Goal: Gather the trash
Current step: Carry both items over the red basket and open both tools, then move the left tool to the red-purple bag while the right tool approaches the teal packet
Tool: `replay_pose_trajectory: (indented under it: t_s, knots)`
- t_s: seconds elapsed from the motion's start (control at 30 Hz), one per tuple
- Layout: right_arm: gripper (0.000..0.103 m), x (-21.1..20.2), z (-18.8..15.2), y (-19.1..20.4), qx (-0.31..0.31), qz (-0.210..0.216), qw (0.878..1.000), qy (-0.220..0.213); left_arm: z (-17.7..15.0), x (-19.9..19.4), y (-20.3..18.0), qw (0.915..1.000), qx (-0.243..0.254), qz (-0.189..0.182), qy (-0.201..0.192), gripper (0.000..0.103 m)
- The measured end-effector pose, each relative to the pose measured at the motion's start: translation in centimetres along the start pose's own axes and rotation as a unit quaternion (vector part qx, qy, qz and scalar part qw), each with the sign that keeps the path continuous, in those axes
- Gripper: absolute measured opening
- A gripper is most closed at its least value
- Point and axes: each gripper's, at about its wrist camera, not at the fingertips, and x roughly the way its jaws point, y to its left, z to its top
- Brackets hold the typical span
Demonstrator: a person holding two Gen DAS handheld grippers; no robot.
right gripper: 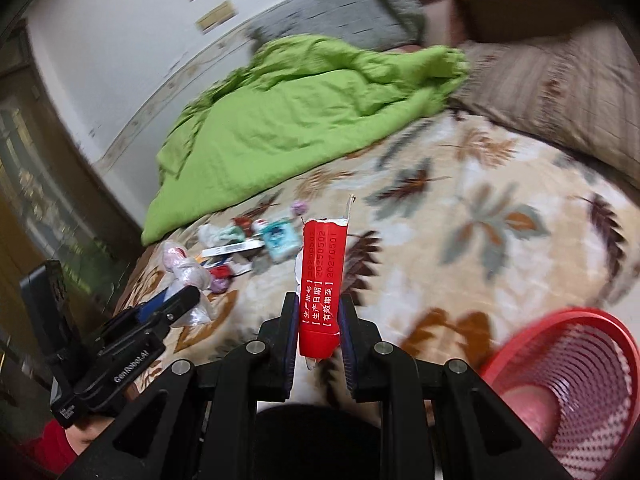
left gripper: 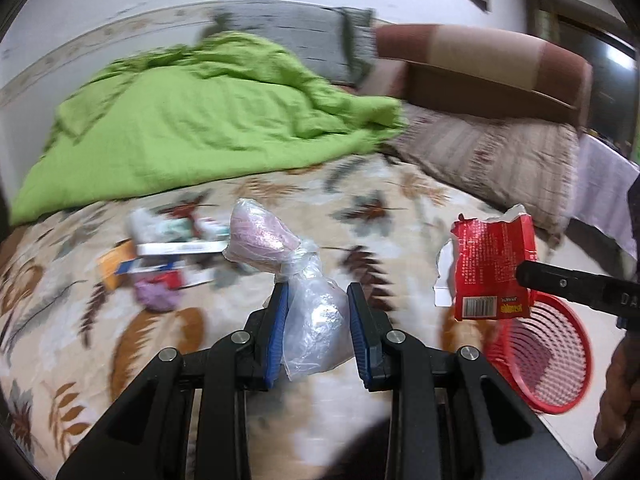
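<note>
Left wrist view: your left gripper (left gripper: 318, 334) pinches a knotted clear plastic bag (left gripper: 308, 312), light, crinkly, slippery. Right gripper (right gripper: 319, 322) clamps a torn red carton (right gripper: 322, 284), stiff, light; red basket (right gripper: 580, 380) near right.

One red basket (right gripper: 576, 384). One green blanket (left gripper: 200, 128). Two grippers (left gripper: 318, 300) (right gripper: 319, 308), one bag (left gripper: 312, 320), one red box (right gripper: 322, 280).

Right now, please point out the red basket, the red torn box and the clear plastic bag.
red basket (right gripper: 580, 380): right wrist view, on its mesh wall.
red torn box (left gripper: 492, 268): left wrist view, on its printed face.
clear plastic bag (left gripper: 316, 320): left wrist view, on its crumpled lower part.
</note>
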Motion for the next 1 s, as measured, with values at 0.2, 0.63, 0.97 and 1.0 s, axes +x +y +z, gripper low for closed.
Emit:
replay_pose_trajectory:
  t_s: [0.2, 0.63, 0.97, 1.0]
  knots:
    - [0.021, -6.2, -1.4, -6.3, 0.063, -0.066, 0.996, -0.02, 0.5, 0.7, -7.3, 0.9917, 0.048, -0.114, 0.033, 0.028]
    - [0.025, -11.2, -5.3, -14.7, 0.147, -0.137, 0.98, 0.001, -1.0, 4.9, -20.8, 0.946, 0.117, -0.27, 0.136, 0.054]
    - [0.051, -10.9, -4.1, -13.6, 0.133, -0.143, 0.981, -0.016, -0.8, 3.9, -17.9, 0.9597, 0.079, -0.24, 0.124, 0.066]
    - [0.051, -10.5, -4.0, -13.1, 0.127, -0.141, 0.982, -0.014, -0.8, 3.6, -17.2, 0.9617, 0.072, -0.235, 0.122, 0.066]
